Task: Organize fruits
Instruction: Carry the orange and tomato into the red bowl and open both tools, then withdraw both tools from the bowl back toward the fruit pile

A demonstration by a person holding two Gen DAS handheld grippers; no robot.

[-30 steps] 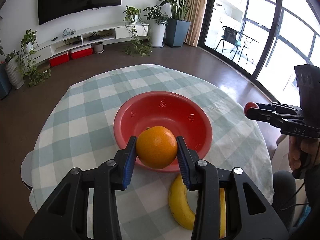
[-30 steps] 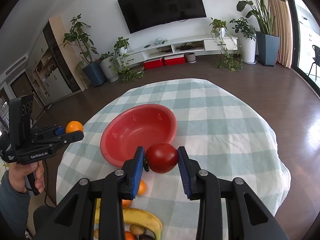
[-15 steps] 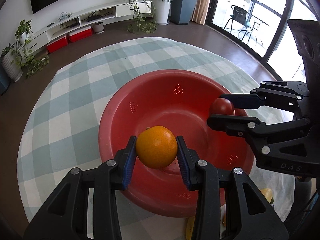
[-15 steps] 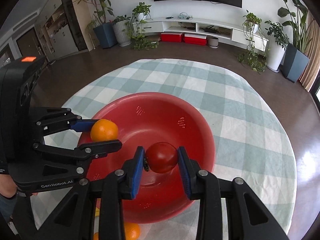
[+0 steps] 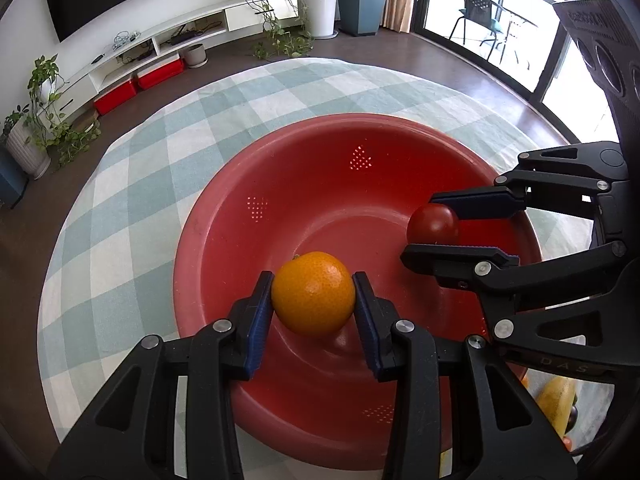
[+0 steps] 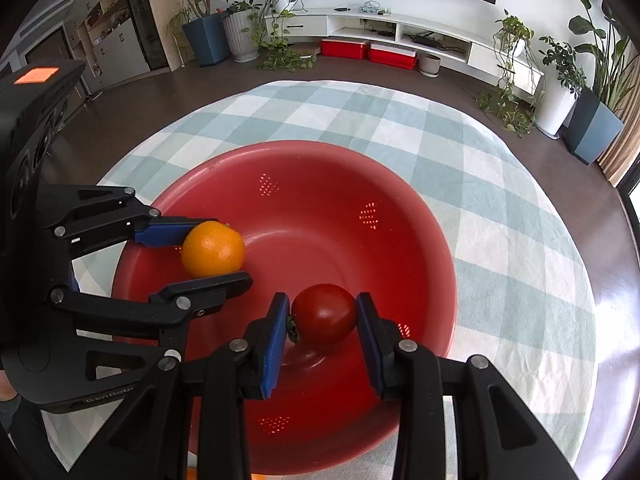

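A red perforated bowl [image 5: 280, 136] stands on the checked tablecloth. My left gripper [image 5: 313, 282] is shut on an orange [image 5: 314, 300], holding it low inside the bowl's near side. My right gripper [image 6: 323, 306] is shut on a dark red tomato [image 6: 324, 316], also low inside the bowl. In the left wrist view the right gripper [image 5: 424, 227] comes in from the right with the tomato [image 5: 433, 222]. In the right wrist view the left gripper [image 6: 231, 250] enters from the left with the orange [image 6: 213, 248], over the bowl [image 6: 400, 184]. The two fruits hang side by side, apart.
A yellow banana [image 5: 556, 400] and a small dark fruit [image 5: 573, 416] lie on the cloth at the bowl's near right, behind the right gripper's body. The round table [image 5: 152, 132] ends all around; brown floor, plants and a TV shelf lie beyond.
Both grippers, each keeping its fruit, came in from the table's sides and sank over and into the red bowl. In the last half second they dropped only slightly.
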